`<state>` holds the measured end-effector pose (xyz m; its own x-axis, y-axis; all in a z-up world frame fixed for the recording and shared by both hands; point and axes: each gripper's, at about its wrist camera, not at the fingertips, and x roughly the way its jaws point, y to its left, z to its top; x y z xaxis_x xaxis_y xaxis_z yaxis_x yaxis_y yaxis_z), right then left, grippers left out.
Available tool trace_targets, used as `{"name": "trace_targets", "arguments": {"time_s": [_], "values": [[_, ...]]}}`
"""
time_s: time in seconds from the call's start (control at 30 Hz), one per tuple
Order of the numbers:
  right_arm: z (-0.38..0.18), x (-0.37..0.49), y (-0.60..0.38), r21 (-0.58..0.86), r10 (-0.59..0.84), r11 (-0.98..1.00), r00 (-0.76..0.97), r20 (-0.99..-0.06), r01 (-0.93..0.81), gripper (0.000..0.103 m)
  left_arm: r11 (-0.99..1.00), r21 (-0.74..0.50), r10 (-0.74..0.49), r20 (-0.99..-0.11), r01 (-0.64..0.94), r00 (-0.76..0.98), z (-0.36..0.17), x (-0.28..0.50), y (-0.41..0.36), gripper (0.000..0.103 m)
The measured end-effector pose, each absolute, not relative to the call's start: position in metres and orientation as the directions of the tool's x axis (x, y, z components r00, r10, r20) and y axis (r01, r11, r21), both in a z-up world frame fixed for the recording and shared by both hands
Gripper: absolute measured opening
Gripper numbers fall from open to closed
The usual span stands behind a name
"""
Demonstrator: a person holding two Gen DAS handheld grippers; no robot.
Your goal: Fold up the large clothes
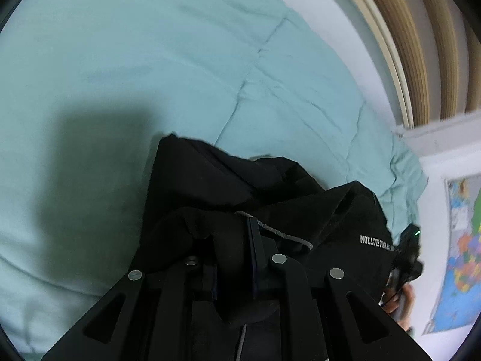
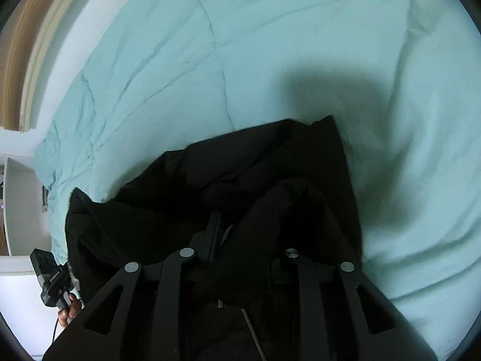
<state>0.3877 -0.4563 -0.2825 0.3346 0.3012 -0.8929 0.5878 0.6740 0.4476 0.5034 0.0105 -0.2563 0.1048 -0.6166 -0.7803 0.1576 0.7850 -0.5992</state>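
A large black hoodie (image 1: 228, 186) with white lettering and a grey drawstring hangs bunched between my two grippers above a teal bedspread (image 1: 150, 45). My left gripper (image 1: 237, 240) is shut on a fold of the hoodie near the drawstring; cloth drapes over its fingers. In the right wrist view the same hoodie (image 2: 240, 165) spreads left, and my right gripper (image 2: 240, 234) is shut on its fabric, one finger hidden under cloth. The other gripper shows at each view's edge: the right one (image 1: 409, 249), the left one (image 2: 51, 276).
The teal bedspread (image 2: 300, 30) covers the bed under both views. A white wall and wooden blinds (image 1: 421, 45) stand beyond the bed. A colourful map poster (image 1: 463, 255) hangs on the wall at the right.
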Motion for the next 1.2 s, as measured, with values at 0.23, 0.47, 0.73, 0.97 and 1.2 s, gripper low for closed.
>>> {"name": "trace_targets", "arguments": {"time_s": [0.23, 0.47, 0.73, 0.97, 1.2], "values": [[-0.205, 0.349, -0.459, 0.532, 0.289, 0.684, 0.483, -0.826, 0.5, 0.077, 0.746, -0.61, -0.652, -0.751, 0.266, 0.106, -0.186, 0.482, 0.037, 0.059], [-0.176, 0.322, -0.448, 0.442, 0.187, 0.795, 0.525, -0.83, 0.416, 0.09, 0.728, -0.614, -0.682, -0.693, 0.305, 0.234, -0.144, 0.459, 0.073, 0.078], [-0.235, 0.365, -0.424, 0.212, 0.073, 0.937, 0.438, -0.896, 0.278, 0.09, 0.83, -0.51, -0.555, -0.8, 0.226, 0.229, -0.213, 0.492, 0.046, 0.079], [-0.274, 0.402, -0.45, 0.263, 0.131, 0.925, 0.422, -0.897, 0.273, 0.092, 0.814, -0.542, -0.576, -0.799, 0.208, 0.174, -0.247, 0.529, 0.026, 0.079], [-0.287, 0.424, -0.452, 0.306, 0.157, 0.908, 0.444, -0.882, 0.286, 0.043, 0.833, -0.48, -0.541, -0.812, 0.276, 0.22, -0.247, 0.535, 0.004, 0.018]]}}
